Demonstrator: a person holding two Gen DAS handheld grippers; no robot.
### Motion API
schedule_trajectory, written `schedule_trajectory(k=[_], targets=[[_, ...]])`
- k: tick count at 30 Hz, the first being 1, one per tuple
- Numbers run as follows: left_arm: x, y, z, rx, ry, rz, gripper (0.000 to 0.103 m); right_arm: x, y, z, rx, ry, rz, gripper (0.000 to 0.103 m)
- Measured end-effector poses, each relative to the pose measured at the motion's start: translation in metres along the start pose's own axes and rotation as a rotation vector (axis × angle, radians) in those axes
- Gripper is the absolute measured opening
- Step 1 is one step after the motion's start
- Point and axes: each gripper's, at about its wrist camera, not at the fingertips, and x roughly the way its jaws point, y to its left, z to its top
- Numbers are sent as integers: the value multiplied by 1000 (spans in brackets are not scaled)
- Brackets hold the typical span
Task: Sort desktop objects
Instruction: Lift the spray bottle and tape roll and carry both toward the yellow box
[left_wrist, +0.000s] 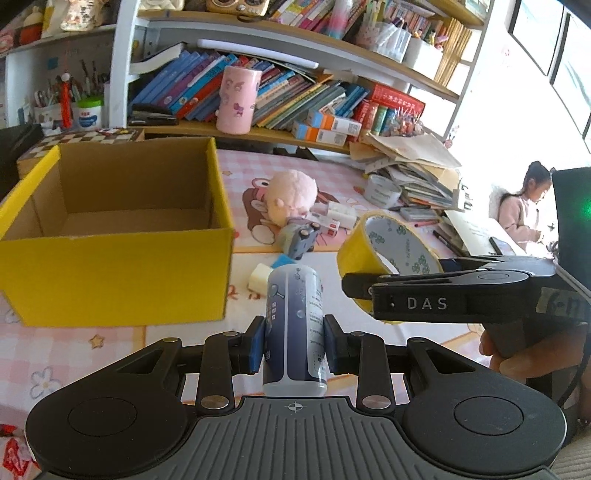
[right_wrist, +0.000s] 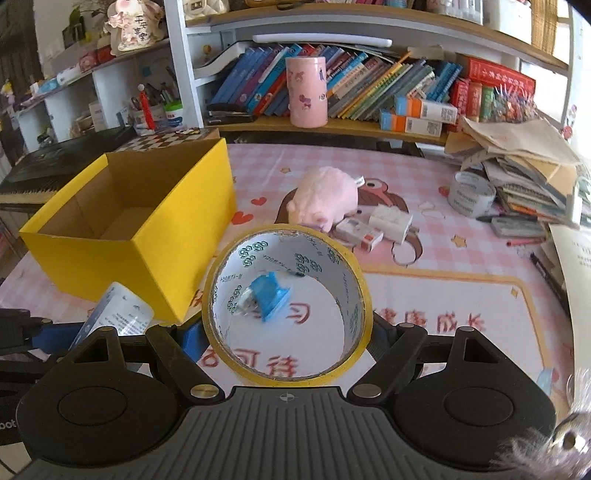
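Up front, the left gripper (left_wrist: 294, 345) has its blue pads pressed to both sides of a bottle (left_wrist: 294, 332), a pale translucent cylinder with a dark blue printed label, held upright above the pink checked mat (left_wrist: 74, 354) just right of the box (left_wrist: 114, 236). That box is yellow outside, plain cardboard inside, open-topped. Beside it, the right gripper (right_wrist: 288, 332) clamps a tape roll (right_wrist: 286, 302), yellow-edged with a white printed core, held on edge above the mat near the box's corner.
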Motion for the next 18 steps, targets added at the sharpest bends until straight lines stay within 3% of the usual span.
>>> schedule_trajectory(k=[18], targets=[[-53,51,-35,-7,9,1,31,-31,72,-45,30,9,-34,80]])
